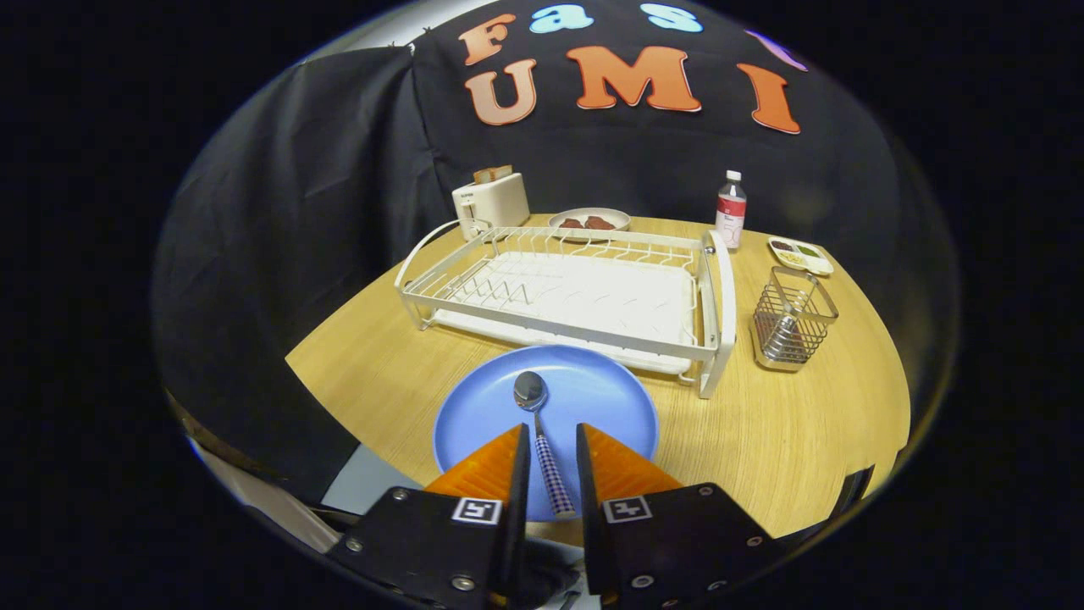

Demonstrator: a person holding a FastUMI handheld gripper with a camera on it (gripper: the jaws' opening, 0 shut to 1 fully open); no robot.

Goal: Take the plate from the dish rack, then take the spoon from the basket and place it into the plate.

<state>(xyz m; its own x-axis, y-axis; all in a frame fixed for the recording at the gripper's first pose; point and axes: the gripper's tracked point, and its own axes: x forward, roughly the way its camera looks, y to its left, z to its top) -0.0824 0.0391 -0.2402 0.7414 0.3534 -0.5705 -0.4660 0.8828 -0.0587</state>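
A blue plate [611, 396] lies flat on the wooden table [796, 432], just in front of the white dish rack [555, 329]. On the plate rests a metal spoon [531, 390], bowl pointing toward the rack, and its checkered handle runs back between my fingers. My gripper [552, 430] hangs over the plate's near half, its orange fingers [487, 466] apart. The handle lies close to the left finger with a gap to the right one, and neither finger presses on it. The wire basket [793, 318] stands to the right of the rack.
Behind the rack stand a white toaster [491, 200], a plate with food [590, 221] and a small bottle [731, 210]. A small dish [801, 255] lies behind the basket. The table's curved edge drops off to the left and near side.
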